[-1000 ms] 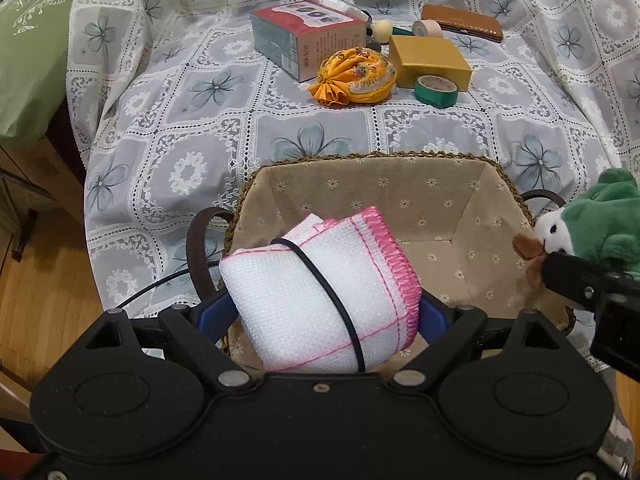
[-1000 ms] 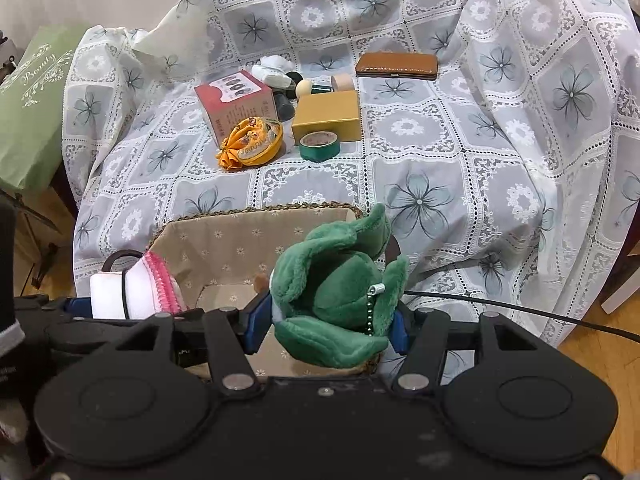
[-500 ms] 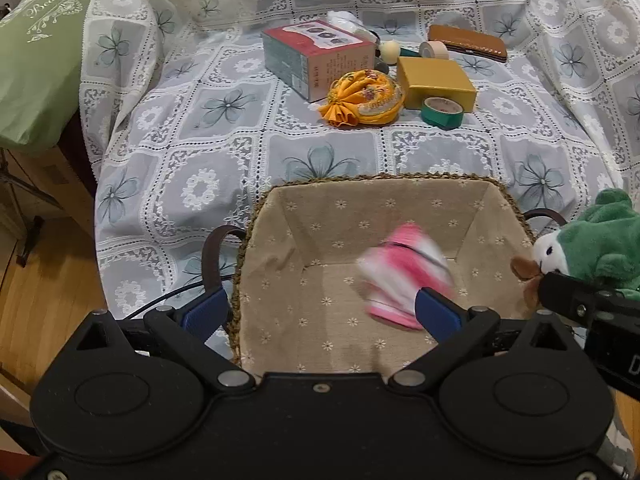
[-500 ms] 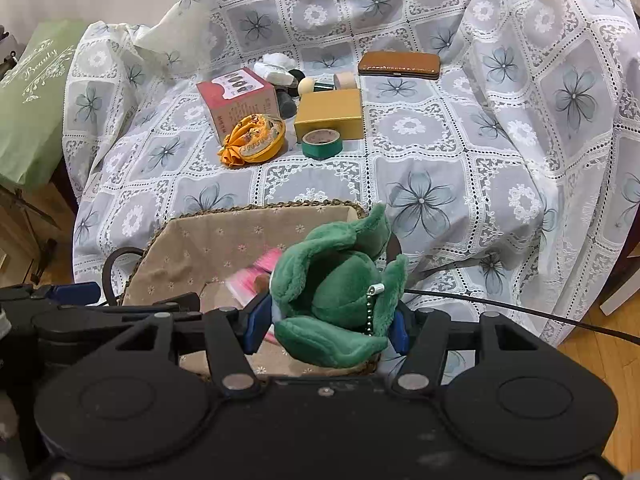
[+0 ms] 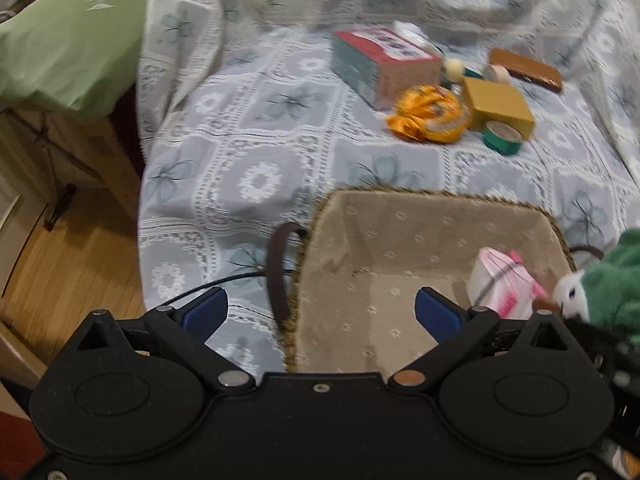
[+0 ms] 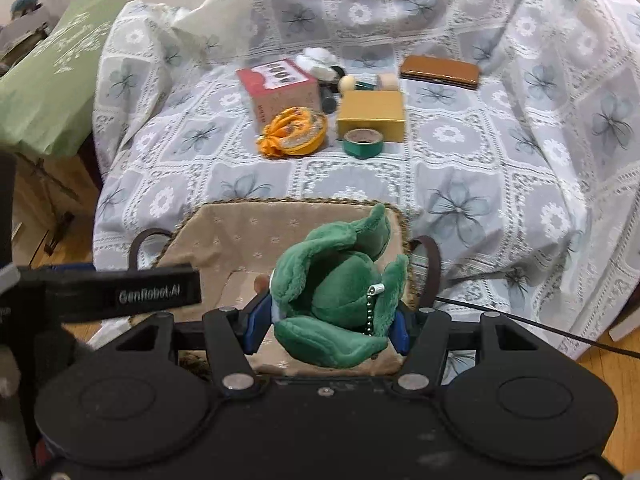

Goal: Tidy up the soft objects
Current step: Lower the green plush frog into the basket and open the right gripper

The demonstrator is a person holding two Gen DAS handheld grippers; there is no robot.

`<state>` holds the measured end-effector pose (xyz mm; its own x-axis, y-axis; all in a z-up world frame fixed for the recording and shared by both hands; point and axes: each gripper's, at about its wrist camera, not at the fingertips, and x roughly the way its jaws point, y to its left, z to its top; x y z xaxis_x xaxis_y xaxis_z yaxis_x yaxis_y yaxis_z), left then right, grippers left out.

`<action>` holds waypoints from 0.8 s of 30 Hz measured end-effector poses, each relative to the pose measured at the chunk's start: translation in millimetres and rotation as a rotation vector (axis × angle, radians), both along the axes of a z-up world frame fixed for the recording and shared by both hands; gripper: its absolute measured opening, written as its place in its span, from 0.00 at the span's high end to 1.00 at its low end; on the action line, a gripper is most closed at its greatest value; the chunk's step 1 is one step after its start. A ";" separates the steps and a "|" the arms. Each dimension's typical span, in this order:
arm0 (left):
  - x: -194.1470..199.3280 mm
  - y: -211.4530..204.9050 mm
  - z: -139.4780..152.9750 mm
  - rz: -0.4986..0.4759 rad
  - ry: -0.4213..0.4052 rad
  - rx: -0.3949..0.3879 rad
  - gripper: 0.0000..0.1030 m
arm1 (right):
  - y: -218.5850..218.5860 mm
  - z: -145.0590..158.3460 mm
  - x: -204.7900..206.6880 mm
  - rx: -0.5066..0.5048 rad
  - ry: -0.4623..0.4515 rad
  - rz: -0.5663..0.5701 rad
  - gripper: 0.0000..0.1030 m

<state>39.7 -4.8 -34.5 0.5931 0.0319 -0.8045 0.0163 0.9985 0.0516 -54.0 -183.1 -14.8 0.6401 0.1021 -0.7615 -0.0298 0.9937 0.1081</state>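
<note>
A lined wicker basket (image 5: 384, 216) (image 6: 224, 232) stands on the cloth-covered seat. The rolled pink-and-white cloth (image 5: 502, 286) lies inside it at the right. My left gripper (image 5: 320, 310) is open and empty over the basket's left rim. My right gripper (image 6: 326, 322) is shut on a green plush toy (image 6: 340, 288) and holds it over the basket's right part; the toy also shows in the left wrist view (image 5: 608, 280). An orange fabric pouch (image 5: 428, 118) (image 6: 292, 132) lies further back on the seat.
Behind the pouch are a red box (image 6: 278, 84), a yellow box (image 6: 372, 114), a green tape roll (image 6: 363, 142), a brown case (image 6: 440, 72) and small items. A green pillow (image 5: 68, 40) lies at left. Wooden floor (image 5: 60, 264) shows below, and a black cable (image 6: 540, 326) runs right.
My left gripper opened and let go of the pink-and-white cloth, which dropped into the basket and came to rest at its right. The left gripper shifted left. The right gripper still holds the toy.
</note>
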 end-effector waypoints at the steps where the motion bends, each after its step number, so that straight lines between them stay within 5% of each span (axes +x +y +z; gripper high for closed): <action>1: 0.0 3.0 1.2 0.019 -0.007 -0.002 0.05 | 2.6 0.2 0.3 -0.001 -0.001 0.015 0.44; 24: 0.0 14.9 3.3 0.054 -0.033 -0.003 0.05 | 4.0 2.9 -0.6 -0.011 -0.003 0.026 0.45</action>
